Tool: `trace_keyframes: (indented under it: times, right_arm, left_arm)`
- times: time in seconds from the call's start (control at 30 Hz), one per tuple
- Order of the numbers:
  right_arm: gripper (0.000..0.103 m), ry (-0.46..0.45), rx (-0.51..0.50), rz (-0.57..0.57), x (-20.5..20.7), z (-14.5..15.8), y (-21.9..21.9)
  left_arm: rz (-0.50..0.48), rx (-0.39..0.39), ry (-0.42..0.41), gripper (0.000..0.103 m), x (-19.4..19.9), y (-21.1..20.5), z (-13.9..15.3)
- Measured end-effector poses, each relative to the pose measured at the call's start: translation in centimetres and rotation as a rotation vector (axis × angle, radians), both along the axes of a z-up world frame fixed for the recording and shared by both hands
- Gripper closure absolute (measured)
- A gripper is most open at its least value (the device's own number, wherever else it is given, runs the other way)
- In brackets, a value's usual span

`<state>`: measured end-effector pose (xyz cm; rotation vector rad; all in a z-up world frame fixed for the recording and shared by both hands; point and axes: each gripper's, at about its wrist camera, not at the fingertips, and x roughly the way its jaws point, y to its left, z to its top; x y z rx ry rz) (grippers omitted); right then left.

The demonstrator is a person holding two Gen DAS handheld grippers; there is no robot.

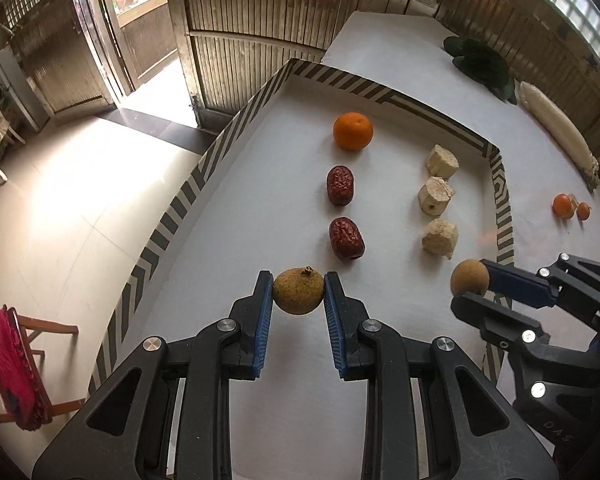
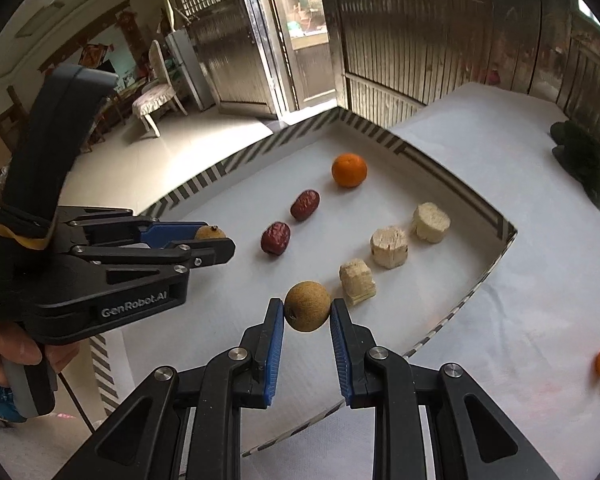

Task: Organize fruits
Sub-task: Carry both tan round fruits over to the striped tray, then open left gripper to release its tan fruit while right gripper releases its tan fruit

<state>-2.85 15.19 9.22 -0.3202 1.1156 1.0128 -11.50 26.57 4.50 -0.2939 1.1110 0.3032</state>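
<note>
My left gripper (image 1: 298,291) is shut on a brown longan (image 1: 298,290) and holds it over the near end of a striped-rim white tray (image 1: 168,224). My right gripper (image 2: 307,307) is shut on a second brown longan (image 2: 307,306), above the tray's near right part. In the tray lie an orange (image 1: 353,131), two red dates (image 1: 340,185) (image 1: 346,238) in a row, and three pale sugarcane chunks (image 1: 441,161) (image 1: 435,195) (image 1: 439,237) in a parallel row. The right gripper shows in the left wrist view (image 1: 474,284), the left one in the right wrist view (image 2: 216,240).
The tray sits on a white table (image 1: 400,52). Outside the tray are two small oranges (image 1: 562,205) (image 1: 583,211), dark green leaves (image 1: 480,62) and a long white radish (image 1: 552,120) by the wooden wall. A floor drop lies left of the tray.
</note>
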Motion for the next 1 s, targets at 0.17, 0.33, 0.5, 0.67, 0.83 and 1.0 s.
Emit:
trace_keyframes:
  times: [0.17, 0.33, 0.5, 0.67, 0.83, 1.0]
  right_arm:
    - [0.08, 0.015, -0.008, 0.0, 0.0, -0.7, 0.5]
    - [0.08, 0.024, -0.023, -0.009, 0.4, -1.5, 0.9]
    - [0.08, 0.029, -0.033, -0.014, 0.4, -1.7, 1.0]
    - [0.08, 0.037, -0.046, -0.01, 0.5, -2.3, 1.3]
    - [0.08, 0.025, -0.053, 0.006, 0.3, -2.4, 1.6]
    - [0.078, 0.026, -0.048, -0.004, 0.4, -2.1, 1.4]
  left_arm:
    - [-0.003, 0.002, 0.0, 0.078, 0.2, 0.1, -0.1]
    - [-0.009, 0.002, 0.001, 0.078, 0.4, 0.2, -0.4]
    - [-0.014, -0.001, 0.007, 0.078, 0.6, 0.2, -0.8]
    - [-0.033, -0.001, 0.019, 0.078, 1.0, -0.1, -1.2]
    - [-0.038, 0.002, 0.018, 0.078, 1.1, -0.3, -1.3]
    - [-0.041, 0.025, 0.032, 0.068, 1.3, -0.8, -1.5]
